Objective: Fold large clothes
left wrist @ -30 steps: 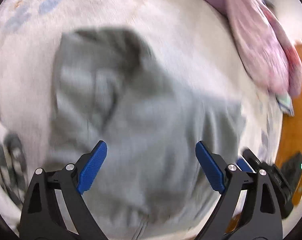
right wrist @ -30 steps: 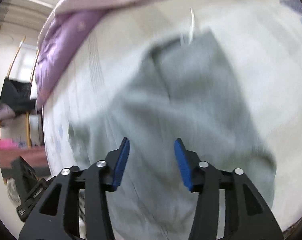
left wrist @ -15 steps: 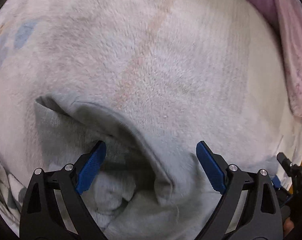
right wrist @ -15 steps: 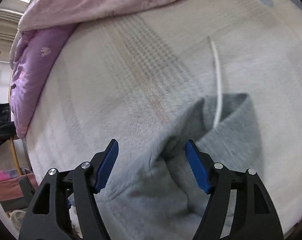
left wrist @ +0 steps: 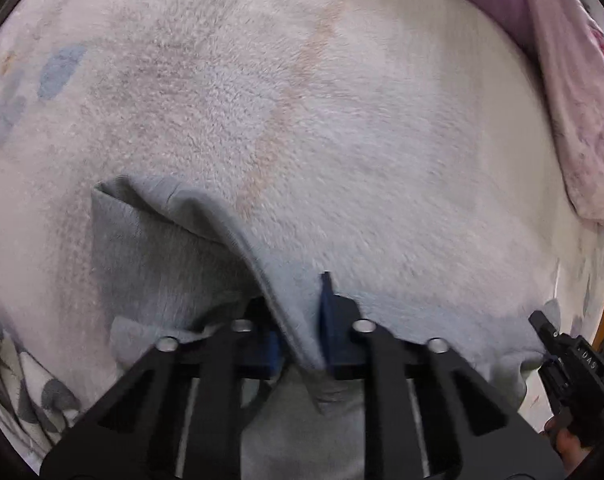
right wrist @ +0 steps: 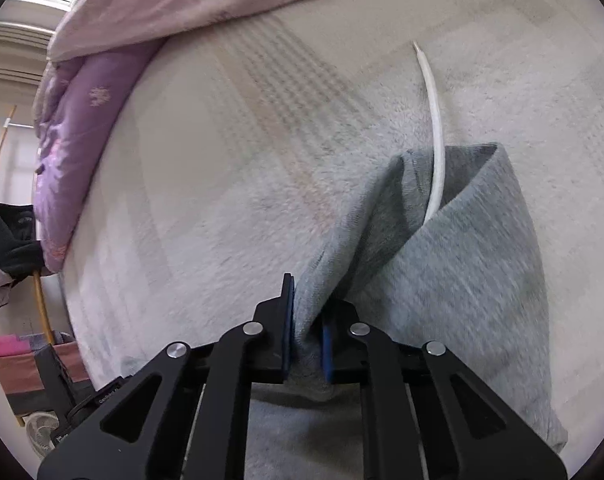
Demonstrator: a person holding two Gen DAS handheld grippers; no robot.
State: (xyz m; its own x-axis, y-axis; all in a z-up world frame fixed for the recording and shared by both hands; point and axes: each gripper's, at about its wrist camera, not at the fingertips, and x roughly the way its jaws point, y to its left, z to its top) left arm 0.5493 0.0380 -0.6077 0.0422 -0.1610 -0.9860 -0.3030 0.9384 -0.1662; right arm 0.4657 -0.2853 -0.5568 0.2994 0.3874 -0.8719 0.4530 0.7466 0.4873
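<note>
lying on a pale fleecy blanket point(left wrist: 342, 128) spread over the bed, the grey garment point(left wrist: 154, 256) sits at the near side of both views, its upper edge folded over into a soft ridge. the left tongs point(left wrist: 302, 332) have just been closing and now pinch that ridge, cloth bunched between the blue pads. the right tongs point(right wrist: 306, 336) have likewise just been closing and are clenched on a fold of the same garment point(right wrist: 470, 280), grey fabric squeezed between their pads. in the left view the garment's corner points out toward the left, with its edge running down to the tongs. in the right view a white drawstring point(right wrist: 434, 120) comes out of the garment's folded opening and trails up across the blanket. beyond the garment's edge the blanket lies bare and wide, open room all the way to a pink and purple quilt point(right wrist: 102, 92) heaped along the far edge. the other tool point(left wrist: 570, 364) shows at the lower right rim of the left view, just beside the cloth.
</note>
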